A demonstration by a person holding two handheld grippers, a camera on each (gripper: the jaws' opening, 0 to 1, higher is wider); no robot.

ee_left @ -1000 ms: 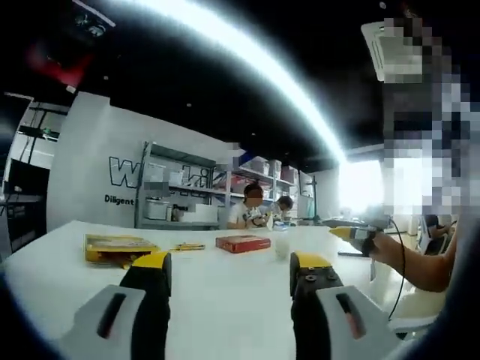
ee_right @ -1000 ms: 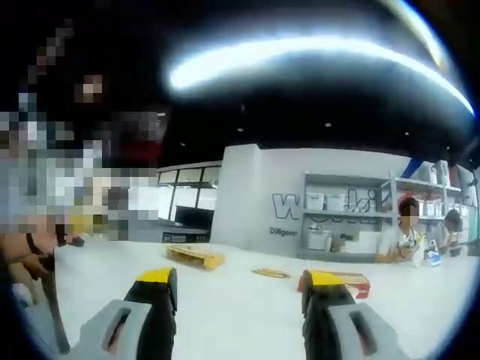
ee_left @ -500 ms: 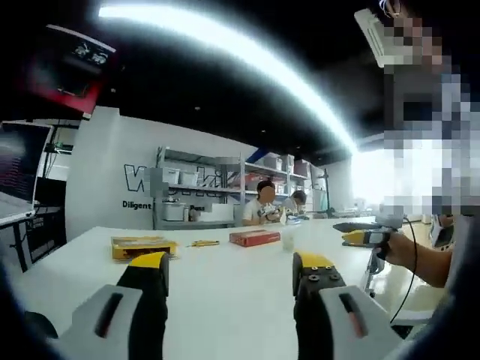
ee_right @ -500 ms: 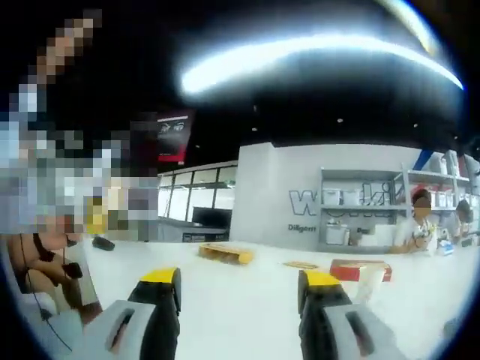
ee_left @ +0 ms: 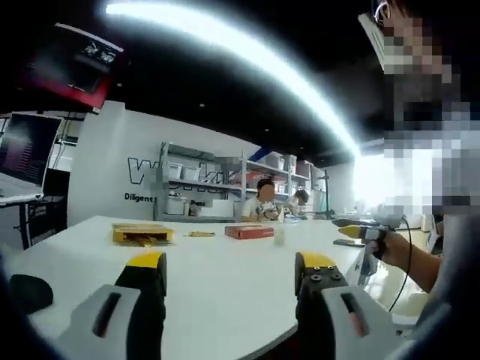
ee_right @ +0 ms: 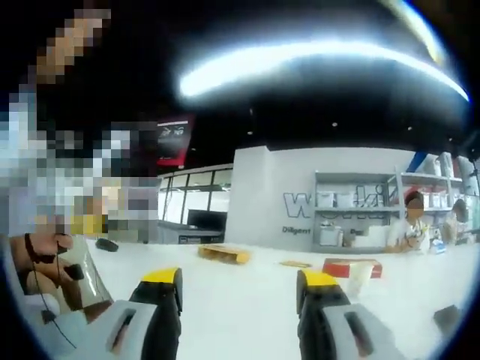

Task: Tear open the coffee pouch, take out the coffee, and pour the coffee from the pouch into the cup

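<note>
On the white table (ee_left: pixel 217 277) a small flat yellow coffee pouch (ee_left: pixel 200 234) lies between a yellow box (ee_left: pixel 141 233) and a red box (ee_left: pixel 249 232). A pale cup (ee_left: pixel 280 236) stands just right of the red box. My left gripper (ee_left: pixel 231 264) is open and holds nothing, well short of them. From the right gripper view the pouch (ee_right: pixel 295 264) and cup (ee_right: pixel 361 279) lie far ahead of my right gripper (ee_right: pixel 238 279), which is open with nothing in it. A hand holds the right gripper (ee_left: pixel 360 231) at the right of the left gripper view.
A black mouse (ee_left: pixel 26 292) lies near the table's left edge. A dark flat object (ee_right: pixel 448 319) sits at the lower right. Shelving (ee_left: pixel 202 202) lines the far wall, and two people (ee_left: pixel 264 206) sit behind the table. A person's hand (ee_right: pixel 45 262) shows at the left.
Both cameras have shifted a little; the table's near edge and the black mouse have come into the left gripper view. Things on the table have not moved. Both grippers stay open.
</note>
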